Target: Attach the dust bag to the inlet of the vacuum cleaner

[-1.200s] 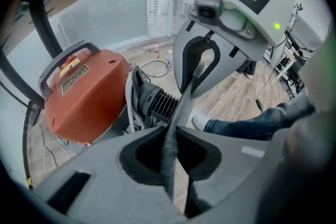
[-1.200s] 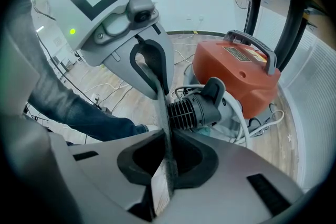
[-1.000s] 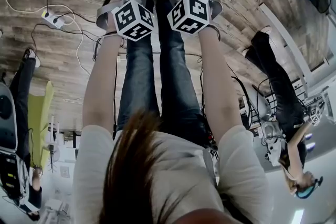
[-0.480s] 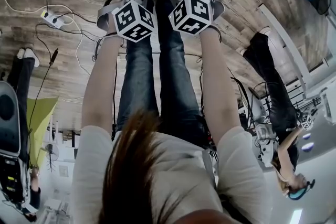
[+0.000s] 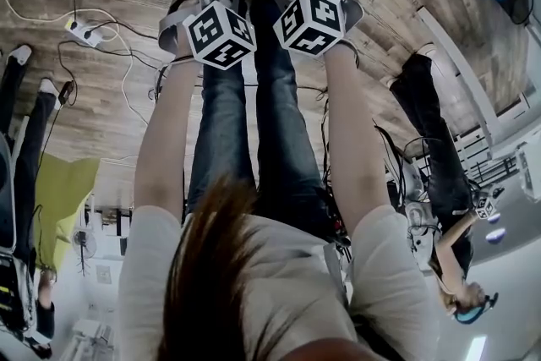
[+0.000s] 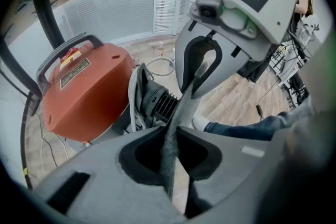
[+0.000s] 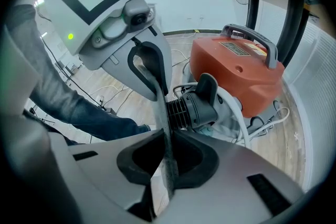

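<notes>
Jaws nearly together on left gripper (image 6: 172, 131), just easing a touch wider while pinching the grey dust bag (image 6: 182, 105), seen edge-on. Same at right gripper (image 7: 168, 132): narrow gap, pads pressing on the bag's edge, stretched taut between the two. Just beyond, on the wooden floor (image 6: 231, 99), red vacuum cleaner (image 6: 84, 97), black ribbed fitting (image 6: 157, 102) on the side nearest the bag. Dark label (image 6: 75, 72) on top, print too small to read.

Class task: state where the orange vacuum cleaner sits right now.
The orange vacuum cleaner sits on the wooden floor beside a table leg, left in the left gripper view, right in the right gripper view.
</notes>
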`<state>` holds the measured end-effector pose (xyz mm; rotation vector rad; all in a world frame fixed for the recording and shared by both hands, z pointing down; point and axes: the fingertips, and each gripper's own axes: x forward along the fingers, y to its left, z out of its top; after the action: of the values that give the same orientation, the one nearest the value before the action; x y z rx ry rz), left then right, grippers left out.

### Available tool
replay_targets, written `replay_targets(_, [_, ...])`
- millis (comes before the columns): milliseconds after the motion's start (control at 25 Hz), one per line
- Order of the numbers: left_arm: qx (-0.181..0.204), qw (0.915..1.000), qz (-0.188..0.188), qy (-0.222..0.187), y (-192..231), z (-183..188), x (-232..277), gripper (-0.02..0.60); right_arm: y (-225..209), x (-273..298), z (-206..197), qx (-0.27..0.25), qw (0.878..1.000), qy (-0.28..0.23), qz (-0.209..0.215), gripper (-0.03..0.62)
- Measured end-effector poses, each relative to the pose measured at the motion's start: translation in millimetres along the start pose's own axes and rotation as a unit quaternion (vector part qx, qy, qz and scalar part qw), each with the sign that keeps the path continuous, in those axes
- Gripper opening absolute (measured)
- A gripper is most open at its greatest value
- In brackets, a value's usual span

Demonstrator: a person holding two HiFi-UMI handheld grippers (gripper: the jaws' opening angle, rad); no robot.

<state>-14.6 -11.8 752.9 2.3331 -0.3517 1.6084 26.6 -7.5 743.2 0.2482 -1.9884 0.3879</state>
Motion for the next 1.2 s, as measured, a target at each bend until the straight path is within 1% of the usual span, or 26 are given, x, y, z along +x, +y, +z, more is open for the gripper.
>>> replay_targets(80, [0.006,1.0000,-0.001,0.003,2.4,0.7,0.1,0.060,0.2,0.2,0.7,0.001,1.000,-0.003,0.002,0.040])
replay_targets(240, [0.031,0.9995,-0.005,0.011,9.0,2.3,1.1,0.064,-0.8,1.8,3.1,0.003,1.000,-0.012,0.014,0.037])
replay_targets(400, [0.015,0.9998,-0.013,0.008,9.8,6.7,2.6,0.064,-8.5,0.1,2.1,-0.021,0.999,-0.006,0.025,0.038])
replay_targets(560, [0.004,0.9999,-0.011,0.003,10.0,10.6,4.7,0.064,-16.5,-1.3,0.4,-0.019,1.000,-0.002,0.025,0.043])
replay_targets(680, [-0.012,0.9999,-0.006,0.001,9.3,12.4,4.4,0.064,-20.0,-3.7,0.7,-0.032,0.999,0.001,0.028,0.044])
replay_targets(800, [-0.018,0.9998,-0.007,0.001,7.6,12.8,2.7,0.065,-21.6,-6.6,2.1,-0.040,0.999,0.002,0.030,0.049])
replay_targets(960, [-0.014,0.9997,-0.021,0.001,11.3,14.5,3.8,0.066,-23.5,-7.5,3.0,-0.019,0.999,-0.009,0.029,0.048])
replay_targets(1120, [0.011,0.9995,-0.029,0.005,11.3,17.7,5.3,0.067,-20.7,-8.0,-0.2,0.015,0.999,-0.026,0.015,0.046])
replay_targets(1200, [0.015,0.9995,-0.028,0.006,9.6,17.8,6.4,0.069,-19.2,-6.4,-2.2,0.009,0.999,-0.027,0.021,0.046])
